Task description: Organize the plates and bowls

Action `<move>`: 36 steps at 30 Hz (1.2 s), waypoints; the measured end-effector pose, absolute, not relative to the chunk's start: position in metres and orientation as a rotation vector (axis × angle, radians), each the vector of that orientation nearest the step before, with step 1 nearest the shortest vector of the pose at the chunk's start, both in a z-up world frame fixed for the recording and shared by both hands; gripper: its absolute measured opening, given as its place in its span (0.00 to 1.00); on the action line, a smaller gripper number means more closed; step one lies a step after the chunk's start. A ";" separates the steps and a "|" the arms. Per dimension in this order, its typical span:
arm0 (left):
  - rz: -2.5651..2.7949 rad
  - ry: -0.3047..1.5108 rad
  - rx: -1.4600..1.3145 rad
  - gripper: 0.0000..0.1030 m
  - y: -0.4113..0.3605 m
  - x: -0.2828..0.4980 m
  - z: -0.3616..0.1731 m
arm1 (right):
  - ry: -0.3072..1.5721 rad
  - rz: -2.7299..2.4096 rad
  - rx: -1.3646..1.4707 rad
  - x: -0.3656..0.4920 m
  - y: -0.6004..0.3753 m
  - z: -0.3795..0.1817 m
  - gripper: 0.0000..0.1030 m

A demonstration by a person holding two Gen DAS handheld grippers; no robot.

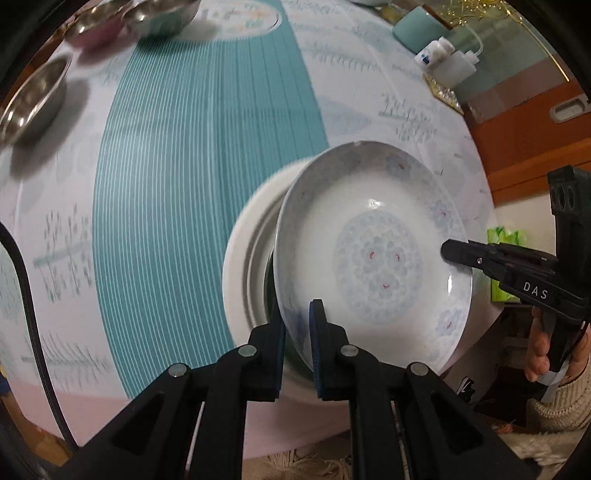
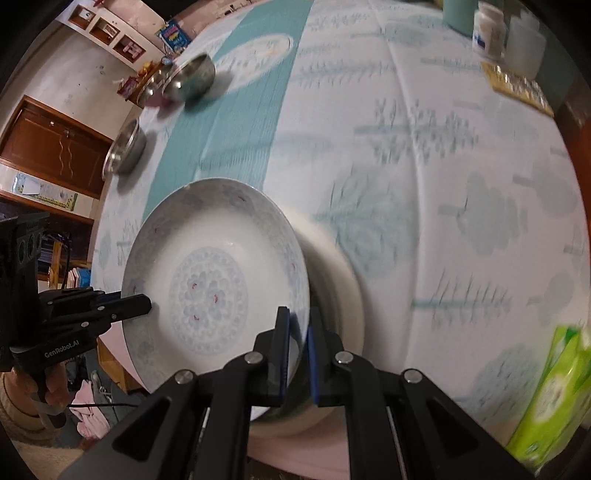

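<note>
Left gripper (image 1: 298, 334): my blue-padded jaws were pinched on the near rim of the patterned plate (image 1: 373, 254), one pad inside the rim, one outside.
Right gripper (image 2: 298, 343): it was clamped on the same plate's (image 2: 218, 284) rim at the opposite side; in the left wrist view its tip (image 1: 452, 251) lay on the plate's right edge.
Plate attitude: I held the plate tilted, not flat, with its hollow face turned toward both cameras; being round, it had no long axis to speak of.
Plate position: it sat between my two grippers, above and partly in front of the white dish (image 1: 240, 280), at the near edge of the table (image 1: 166, 184).
Hidden: the plate covered most of the white dish (image 2: 347, 291), so I could not tell whether the two touched. The plate's underside was out of sight, and motion blur smeared the tablecloth print.
Behind the plate, left: three steel bowls (image 1: 33, 99) stood well apart from it near the far left edge of the table; the two farthest were cut off by the frame.
Behind the plate, right: white bottles (image 1: 443, 59) and a teal container (image 1: 417, 29) stood at the far corner.
Beside the plate, right: a green packet (image 2: 554, 391), cut off by the lens edge.
</note>
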State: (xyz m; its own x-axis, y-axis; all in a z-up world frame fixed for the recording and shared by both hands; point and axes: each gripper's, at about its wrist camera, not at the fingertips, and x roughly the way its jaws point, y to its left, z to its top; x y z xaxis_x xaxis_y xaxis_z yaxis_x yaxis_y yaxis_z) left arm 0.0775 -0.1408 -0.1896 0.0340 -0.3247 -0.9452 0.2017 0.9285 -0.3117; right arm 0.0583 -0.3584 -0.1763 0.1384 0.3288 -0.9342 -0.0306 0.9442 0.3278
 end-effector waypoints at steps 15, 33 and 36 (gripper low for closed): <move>-0.369 1.489 -0.024 0.12 -0.141 0.056 -0.222 | 1.437 0.216 0.201 0.032 -0.344 -0.205 0.09; -0.366 1.444 0.079 0.45 -0.170 0.064 -0.212 | 1.432 0.209 0.047 0.042 -0.331 -0.203 0.13; -0.359 1.405 0.093 0.60 -0.173 0.064 -0.200 | 1.428 0.209 0.033 0.039 -0.331 -0.200 0.13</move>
State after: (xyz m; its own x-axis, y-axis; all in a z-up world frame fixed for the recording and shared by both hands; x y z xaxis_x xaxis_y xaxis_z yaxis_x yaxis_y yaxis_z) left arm 0.0638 -0.1727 -0.2004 0.1208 -0.1904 -0.9742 0.3000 0.9425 -0.1470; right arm 0.0388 -0.3309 -0.2001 0.1270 0.1632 -0.9784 -0.1234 0.9813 0.1477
